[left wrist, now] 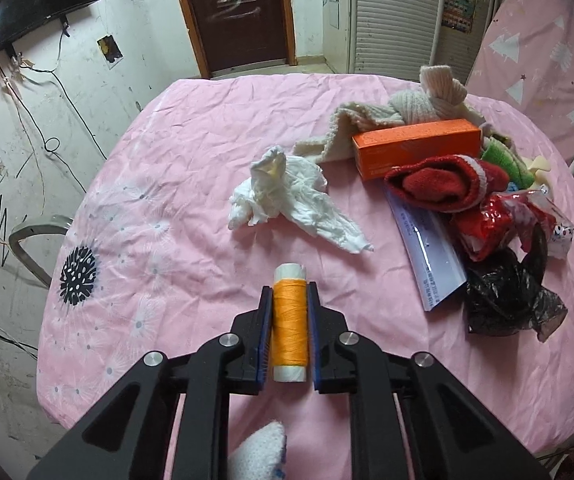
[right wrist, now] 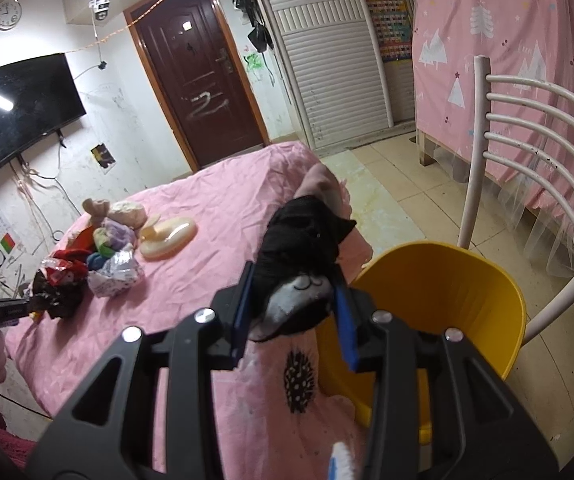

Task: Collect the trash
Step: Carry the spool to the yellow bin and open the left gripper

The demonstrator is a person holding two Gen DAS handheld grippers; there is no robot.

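While clamped, spool [left wrist: 289, 322]: orange thread, white ends.

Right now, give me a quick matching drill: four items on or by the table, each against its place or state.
Items:
1. spool of orange thread
2. crumpled white tissue
3. black sock
4. yellow bin

Places or states:
A. lying loose on the pink cloth, mid-table
B. standing on the floor at the table edge
C. clamped by the left gripper
D. held by the right gripper

Pairs: 1-C, 2-A, 3-D, 4-B
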